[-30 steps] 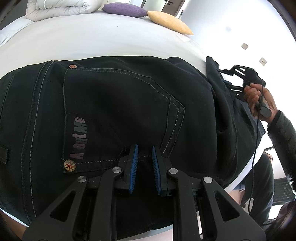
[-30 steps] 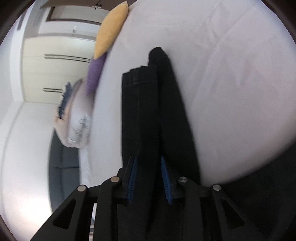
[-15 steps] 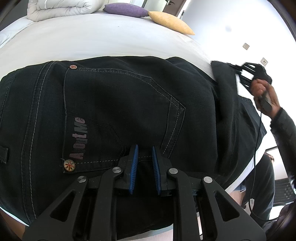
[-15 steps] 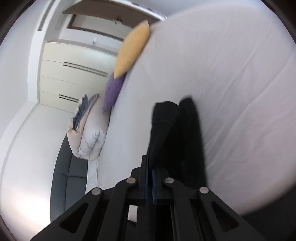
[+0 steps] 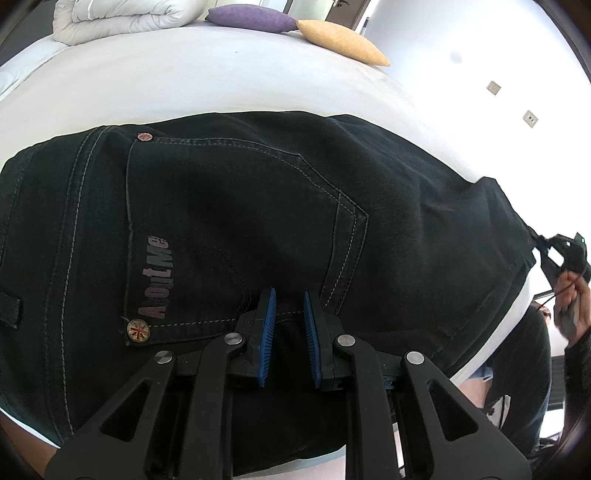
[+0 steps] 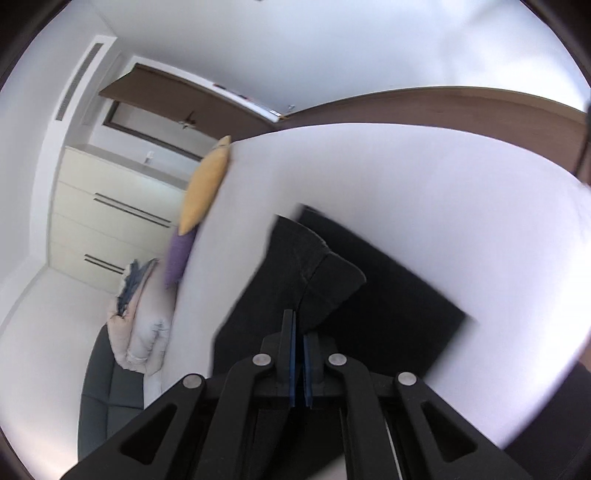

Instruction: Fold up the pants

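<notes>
White bed (image 5: 221, 85) bears black pants (image 5: 221, 221); left claw (image 5: 288, 310) angled down, parted; right claw (image 6: 298, 332) clamps their hem.

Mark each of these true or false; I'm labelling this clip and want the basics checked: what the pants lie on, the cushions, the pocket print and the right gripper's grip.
1. The black pants lie on a white bed. True.
2. Two cushions, one purple and one yellow, sit at the bed's far end. True.
3. The back pocket is plain, with no lettering. False: pale lettering runs along its edge.
4. The right gripper has its jaws wide apart and holds nothing. False: they are shut on pant fabric.
5. The left gripper rests on the yellow cushion. False: it is at the pants, by the pocket.
</notes>
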`<state>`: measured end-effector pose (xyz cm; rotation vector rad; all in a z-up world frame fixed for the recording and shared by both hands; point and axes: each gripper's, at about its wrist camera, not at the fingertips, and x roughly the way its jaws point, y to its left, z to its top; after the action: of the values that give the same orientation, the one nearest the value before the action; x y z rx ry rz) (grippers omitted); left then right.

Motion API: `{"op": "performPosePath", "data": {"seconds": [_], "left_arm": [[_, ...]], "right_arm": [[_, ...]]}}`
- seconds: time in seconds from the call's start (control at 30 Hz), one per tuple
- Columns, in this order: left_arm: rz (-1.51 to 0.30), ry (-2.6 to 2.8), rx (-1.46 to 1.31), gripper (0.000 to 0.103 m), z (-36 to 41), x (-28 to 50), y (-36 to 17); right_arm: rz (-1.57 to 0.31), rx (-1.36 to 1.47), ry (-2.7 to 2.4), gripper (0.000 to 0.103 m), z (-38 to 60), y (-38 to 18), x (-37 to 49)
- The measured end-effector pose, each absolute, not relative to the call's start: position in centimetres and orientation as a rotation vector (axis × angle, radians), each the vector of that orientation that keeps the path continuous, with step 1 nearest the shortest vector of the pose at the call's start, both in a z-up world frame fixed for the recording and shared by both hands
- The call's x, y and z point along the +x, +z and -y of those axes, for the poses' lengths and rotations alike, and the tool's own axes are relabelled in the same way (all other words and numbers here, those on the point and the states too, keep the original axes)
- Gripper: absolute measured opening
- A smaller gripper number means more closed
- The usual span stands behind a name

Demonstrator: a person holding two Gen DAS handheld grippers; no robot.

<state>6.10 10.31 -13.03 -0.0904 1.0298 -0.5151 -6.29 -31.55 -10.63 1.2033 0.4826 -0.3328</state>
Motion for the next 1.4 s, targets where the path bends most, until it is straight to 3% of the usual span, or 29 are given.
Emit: {"op": "performPosePath", "data": {"seconds": [0.13,0.17,0.2,0.27,0.33,0.37,0.43,0.47,1.4], "left_arm": [[-1.032,-0.498,-0.073,0.016,-9.4,6.0,-12.8],[-1.033,-0.492,-0.074,0.016,-9.3,5.9,-12.8],[-1.033,-0.487,-0.075,0.016,-9.2,5.9,-12.8],[-1.035,-0.482,-0.072,0.016,-9.0,6.0,-12.6],[-1.037,-0.477,-0.063,0.016,-8.9,6.0,-12.5],[-1.038,-0.475,-0.06,0.016,-8.9,6.0,-12.5],[-1.039,-0.471,-0.056,0.016,-8.8,6.0,-12.4],[-1.039,-0.47,-0.054,0.016,-8.6,5.9,-12.3],[-1.013,-0.465,-0.074,0.016,-9.4,5.2,-12.2]], "right_arm": [[-0.468,1.295,-0.307,0.01,32.3,-12.3,-6.4],[-0.463,1.329,-0.296,0.023,32.7,-12.8,-6.5],[-0.439,1.355,-0.28,0.044,33.0,-13.0,-6.5],[-0.382,1.374,-0.249,0.057,33.3,-13.0,-6.3],[-0.352,1.366,-0.271,0.058,33.8,-12.5,-5.5],[-0.334,1.365,-0.261,0.058,34.2,-12.4,-5.2],[-0.353,1.359,-0.239,0.033,34.9,-12.5,-4.1],[-0.395,1.359,-0.23,0.01,35.3,-12.9,-3.5],[-0.484,1.166,-0.413,0.005,34.4,-13.1,-9.2]]}}
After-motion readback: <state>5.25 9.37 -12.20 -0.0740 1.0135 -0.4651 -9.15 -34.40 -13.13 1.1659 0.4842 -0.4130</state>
